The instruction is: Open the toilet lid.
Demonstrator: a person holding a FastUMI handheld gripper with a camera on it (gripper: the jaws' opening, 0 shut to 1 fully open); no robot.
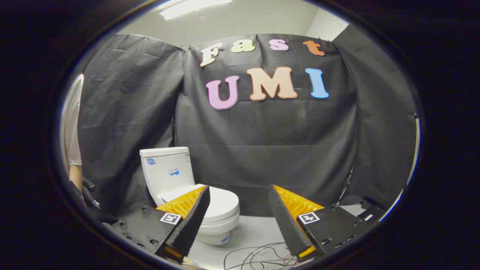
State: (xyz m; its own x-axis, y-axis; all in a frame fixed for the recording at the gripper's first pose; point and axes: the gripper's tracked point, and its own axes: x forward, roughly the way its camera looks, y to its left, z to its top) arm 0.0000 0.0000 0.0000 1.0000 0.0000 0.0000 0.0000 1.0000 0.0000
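Tool point(239, 191) held off the ground, its two fingers spread wide with nothing between them, ribbed black pads point(191, 221) facing inward. White toilet point(187, 195) stands beyond and partly behind the left finger, against the black cloth wall point(262, 150); its lid point(223, 204) lies down flat over the bowl, the tank point(167, 168) upright behind it, none of it touched by the fingers. Loose wires point(258, 255) lie on the pale floor point(255, 228) between the fingers and short of the toilet; a person's white sleeve point(73, 123) and arm show at the far left beside the cloth.
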